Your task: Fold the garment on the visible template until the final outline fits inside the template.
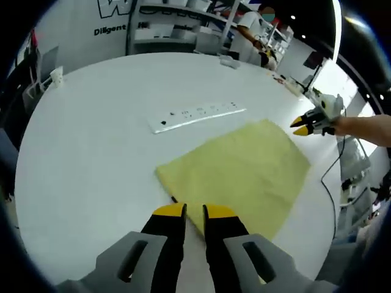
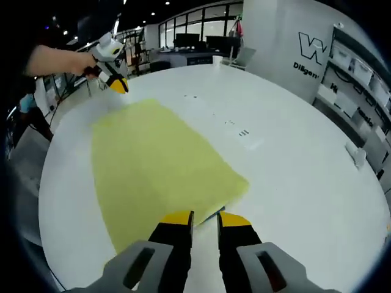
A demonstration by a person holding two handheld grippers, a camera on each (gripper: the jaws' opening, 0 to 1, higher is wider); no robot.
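Garment (image 1: 244, 168) is showing plain pale yellow, no pattern, at frame centre. Table (image 1: 91, 152) is reading uniform white. Left gripper (image 1: 194, 212) and right gripper (image 2: 204, 220) are both showing yellow tips on black jaws, grey bodies. White strip (image 1: 197, 115), upper centre, is carrying small dark marks.

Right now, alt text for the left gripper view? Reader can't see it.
A pale yellow garment lies flat on a round white table, with the left gripper at its near edge, jaws a little apart. Beyond the cloth sits a long white strip, and the right gripper, held in a person's hand, hovers by the far corner.
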